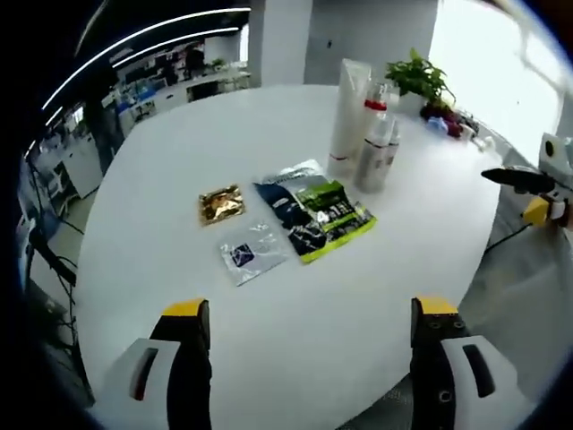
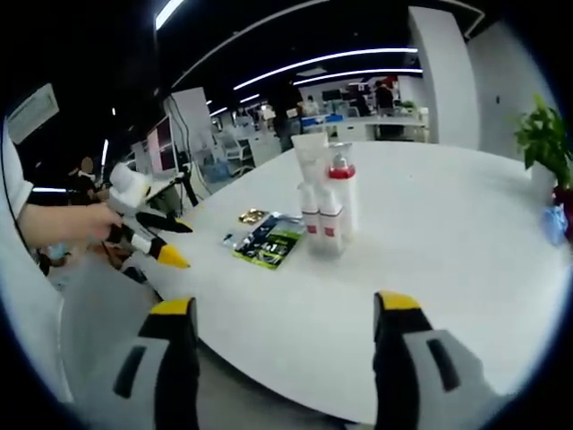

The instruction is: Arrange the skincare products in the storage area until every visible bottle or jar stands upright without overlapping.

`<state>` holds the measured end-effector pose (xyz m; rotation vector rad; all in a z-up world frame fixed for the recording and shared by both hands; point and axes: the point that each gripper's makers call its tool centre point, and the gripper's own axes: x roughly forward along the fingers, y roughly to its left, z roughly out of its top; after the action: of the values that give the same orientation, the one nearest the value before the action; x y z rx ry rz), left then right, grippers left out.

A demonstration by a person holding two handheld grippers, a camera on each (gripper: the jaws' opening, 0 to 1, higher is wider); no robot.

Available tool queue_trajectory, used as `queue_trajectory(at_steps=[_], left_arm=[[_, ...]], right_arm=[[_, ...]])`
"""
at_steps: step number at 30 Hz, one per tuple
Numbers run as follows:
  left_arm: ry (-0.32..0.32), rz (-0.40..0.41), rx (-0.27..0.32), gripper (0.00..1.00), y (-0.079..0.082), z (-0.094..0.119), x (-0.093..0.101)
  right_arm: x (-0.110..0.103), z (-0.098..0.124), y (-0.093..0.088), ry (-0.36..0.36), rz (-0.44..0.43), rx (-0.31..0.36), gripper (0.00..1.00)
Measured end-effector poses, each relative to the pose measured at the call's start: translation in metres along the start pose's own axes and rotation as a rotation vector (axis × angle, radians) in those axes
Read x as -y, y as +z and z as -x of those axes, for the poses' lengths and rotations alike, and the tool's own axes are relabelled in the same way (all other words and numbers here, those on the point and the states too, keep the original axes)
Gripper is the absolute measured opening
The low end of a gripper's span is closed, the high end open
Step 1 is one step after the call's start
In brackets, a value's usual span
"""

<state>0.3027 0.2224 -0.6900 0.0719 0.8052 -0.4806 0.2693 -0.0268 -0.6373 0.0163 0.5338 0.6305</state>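
Nearest, the left gripper (image 1: 309, 336) hovers over the table's (image 1: 161, 179) near edge, jaws spread wide and empty. The right gripper (image 2: 282, 345), also open and empty, sits off the table's rim. The bottles (image 1: 376, 148) and a tall tube (image 1: 347, 112) stand upright, clustered touching toward the far edge, probably needing spacing. Flat sachets (image 1: 313, 210) lie just beside them, mid-table, a plant (image 1: 416, 76) at the far edge.

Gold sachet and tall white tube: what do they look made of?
Gold sachet: looks like metallised foil, glossy, with crinkled bright glints. Tall white tube: probably soft plastic, matte, an even white surface with no sharp reflections, standing on its cap end on the table. Both judged by look alone.
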Motion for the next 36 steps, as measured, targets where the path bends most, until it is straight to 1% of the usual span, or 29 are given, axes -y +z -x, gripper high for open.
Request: queue_trajectory(at_steps=[3,5,7,10,16,21,25,28,34,36], left_arm=[[0.028,0.001,0.01,0.91,-0.002,0.006,0.0],[0.055,0.0,0.008,0.94,-0.004,0.008,-0.002],[0.066,0.019,0.018,0.96,-0.003,0.01,-0.003],[0.069,0.027,0.034,0.96,0.001,0.013,-0.004],[0.055,-0.025,0.011,0.97,0.005,0.009,-0.007],[0.048,-0.084,-0.006,0.97,0.014,0.004,-0.014],[0.039,-0.104,-0.016,0.97,0.021,-0.003,-0.023],[0.026,-0.151,-0.043,0.97,0.024,-0.011,-0.028],[0.003,-0.178,-0.073,0.96,0.032,-0.026,-0.039],[-0.006,-0.201,-0.088,0.96,0.035,-0.031,-0.041]], right_arm=[[-0.001,-0.001,-0.001,0.004,0.007,-0.006,0.81],[-0.002,-0.001,-0.001,0.004,0.011,-0.01,0.81],[-0.002,-0.001,-0.001,0.004,0.012,-0.012,0.81],[-0.001,-0.001,-0.002,0.003,0.012,-0.016,0.81],[0.0,-0.001,-0.002,-0.004,0.019,-0.018,0.8],[0.0,-0.001,-0.004,-0.01,0.014,-0.03,0.8],[0.002,-0.002,-0.005,-0.016,0.017,-0.034,0.8],[0.002,-0.003,-0.006,-0.016,0.021,-0.043,0.79],[0.002,-0.004,-0.009,-0.021,0.024,-0.06,0.79],[0.003,-0.004,-0.01,-0.023,0.025,-0.065,0.79]])
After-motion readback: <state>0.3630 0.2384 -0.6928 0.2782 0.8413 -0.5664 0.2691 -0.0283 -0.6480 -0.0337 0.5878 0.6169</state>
